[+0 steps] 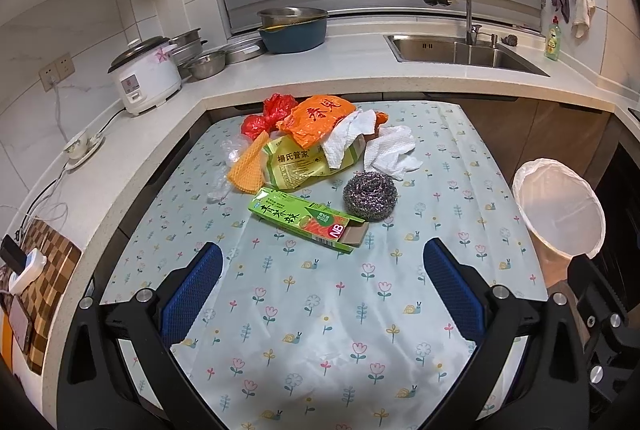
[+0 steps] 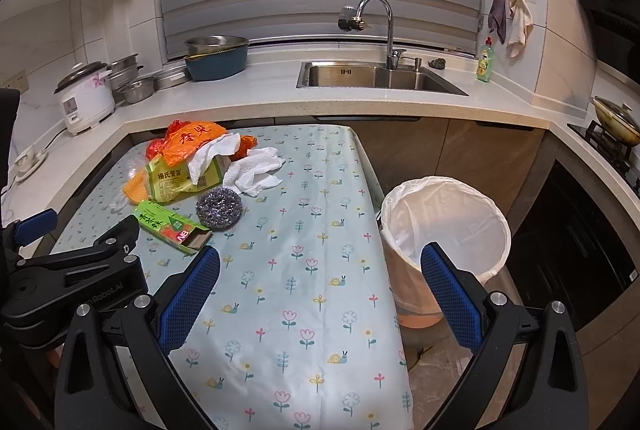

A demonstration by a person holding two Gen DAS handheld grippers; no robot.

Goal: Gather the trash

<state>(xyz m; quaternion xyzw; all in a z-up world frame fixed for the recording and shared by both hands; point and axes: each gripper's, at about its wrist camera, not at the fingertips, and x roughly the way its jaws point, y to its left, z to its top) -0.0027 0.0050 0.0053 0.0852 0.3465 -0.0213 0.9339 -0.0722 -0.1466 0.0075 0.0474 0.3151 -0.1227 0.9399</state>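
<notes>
**Trash piled at far end of table, both grippers empty**

Floral-clothed table is seen, with lined bin just beside its right edge. Trash pile is heaped at the far end: orange bag, green packet, white paper towels. Green carton lies flat, long axis diagonal, open end toward near right. Steel scourer sits just beside it. Left gripper and right gripper are spread wide, nothing held or touched.

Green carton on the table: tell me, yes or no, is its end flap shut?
No, the green carton lies with its near end open, the brown cardboard inside showing, beside the steel scourer.
</notes>
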